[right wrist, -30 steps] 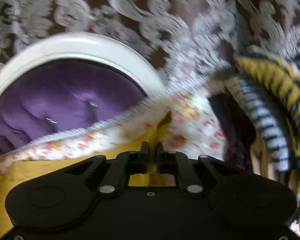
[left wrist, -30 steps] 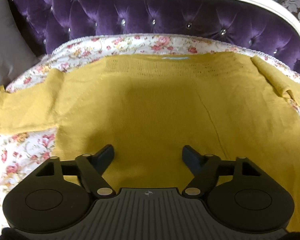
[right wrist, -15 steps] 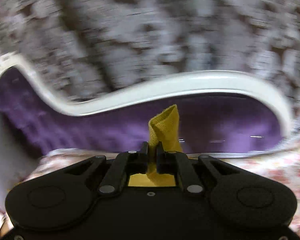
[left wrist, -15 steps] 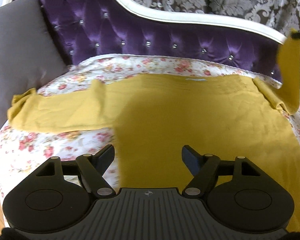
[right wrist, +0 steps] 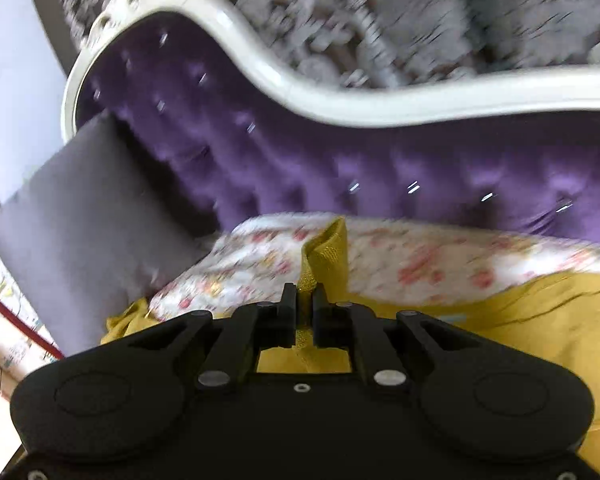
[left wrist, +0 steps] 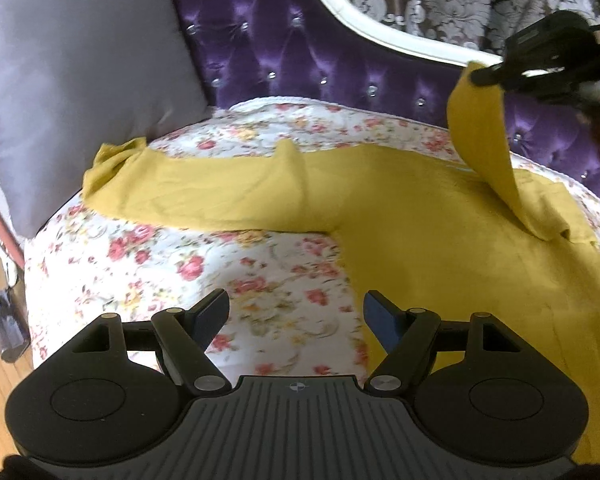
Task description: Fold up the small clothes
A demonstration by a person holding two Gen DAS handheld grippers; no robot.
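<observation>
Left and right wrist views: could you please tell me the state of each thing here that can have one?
Yellow sweater: spread flat on the floral bedspread.
Right sleeve: lifted, pinched at the cuff.
Left sleeve: stretched out flat.
Left tool: open, empty.
Right tool: shut on the cuff.
Grey pillow: upright against the purple headboard.

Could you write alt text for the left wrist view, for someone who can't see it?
A mustard-yellow sweater lies spread on a floral bedspread, one sleeve stretched toward a grey pillow. At upper right, the right gripper holds the other sleeve lifted off the bed, before a purple tufted headboard. The left gripper hovers open and empty in the foreground.
</observation>
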